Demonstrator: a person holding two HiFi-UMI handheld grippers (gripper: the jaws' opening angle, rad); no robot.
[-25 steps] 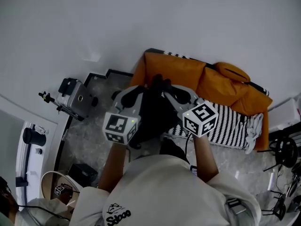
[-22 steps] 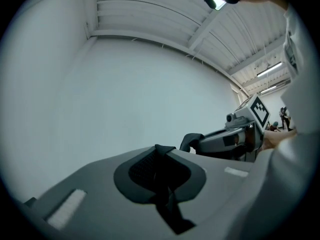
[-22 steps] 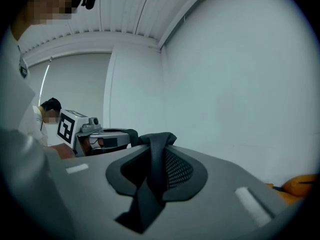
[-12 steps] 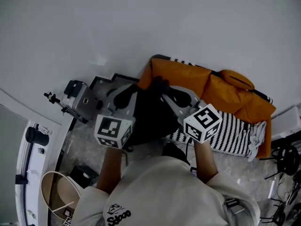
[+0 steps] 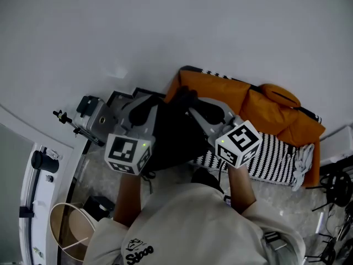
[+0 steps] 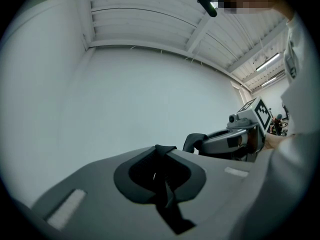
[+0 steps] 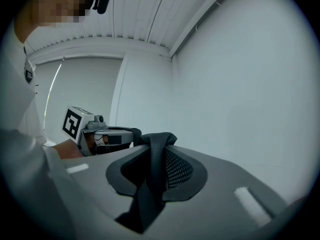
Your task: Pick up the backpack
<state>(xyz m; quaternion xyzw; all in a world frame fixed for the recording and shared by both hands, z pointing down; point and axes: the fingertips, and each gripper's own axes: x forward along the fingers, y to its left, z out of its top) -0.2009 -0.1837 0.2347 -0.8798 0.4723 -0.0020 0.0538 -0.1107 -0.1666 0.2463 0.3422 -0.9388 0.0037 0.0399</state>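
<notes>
My left gripper (image 6: 161,178) and right gripper (image 7: 154,170) are each clamped on the backpack (image 5: 174,138); both have risen, so it hangs clear before the orange sofa (image 5: 223,90); pick-up looks nearly done.

Striped blanket (image 5: 271,162) lies on orange sofa (image 5: 222,91).

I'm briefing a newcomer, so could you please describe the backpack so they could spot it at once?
Find the orange sofa against the white wall. In front of it, the backpack hangs by its straps from the left gripper and the right gripper. It is the only all-black soft bag, unlike the orange cushion and the black-and-white striped cover beside it.
</notes>
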